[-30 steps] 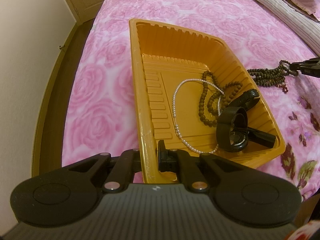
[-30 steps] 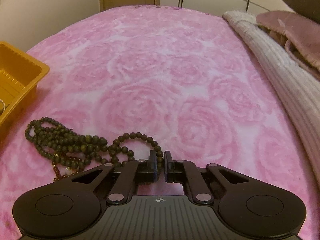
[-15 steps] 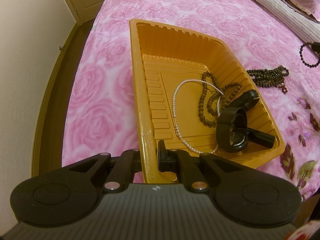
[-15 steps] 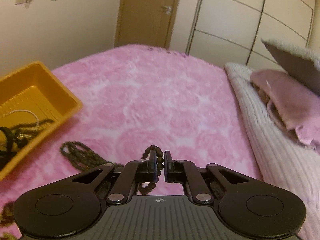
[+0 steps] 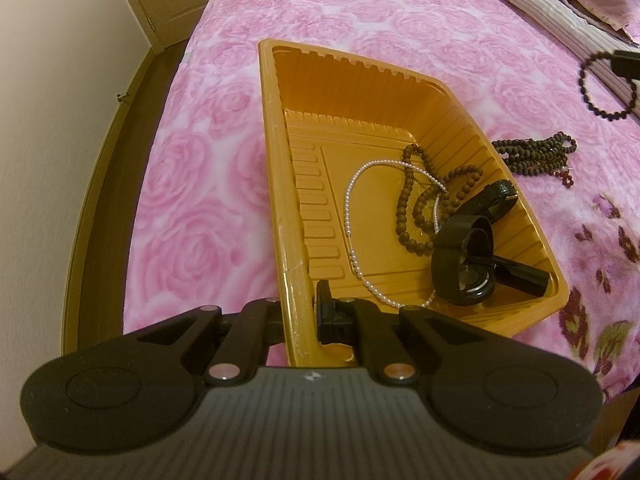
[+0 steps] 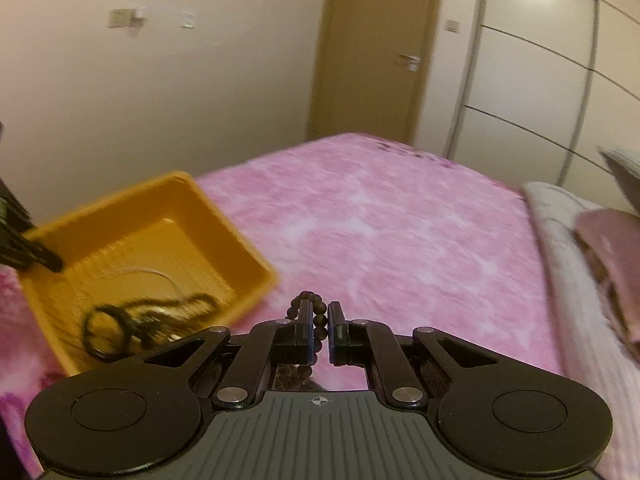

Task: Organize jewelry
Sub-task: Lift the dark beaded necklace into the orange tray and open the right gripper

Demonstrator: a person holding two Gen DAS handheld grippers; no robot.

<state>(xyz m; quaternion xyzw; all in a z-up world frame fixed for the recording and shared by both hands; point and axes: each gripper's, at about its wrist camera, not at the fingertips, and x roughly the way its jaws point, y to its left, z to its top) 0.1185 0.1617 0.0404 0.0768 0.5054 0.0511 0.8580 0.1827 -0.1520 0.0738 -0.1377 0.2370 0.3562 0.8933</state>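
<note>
Pink bed (image 5: pixel 360 8) – L gripper (image 5: pixel 298 312) clamps tray (image 5: pixel 360 80) rim lower centre, R gripper (image 6: pixel 320 330), pinching bracelet (image 6: pixel 318 320), just lifted it off bed twd tray – drop next.

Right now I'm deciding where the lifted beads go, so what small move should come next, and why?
Probably carry the dark wooden bead bracelet, pinched in the right hand-held gripper, leftward over the orange plastic tray. It hangs clear of the pink rose-patterned bedspread, and the left hand-held gripper clamps the tray's wall.

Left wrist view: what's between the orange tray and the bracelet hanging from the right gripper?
A heap of dark beads on the pink bedspread, beside the tray; bracelet.
</note>
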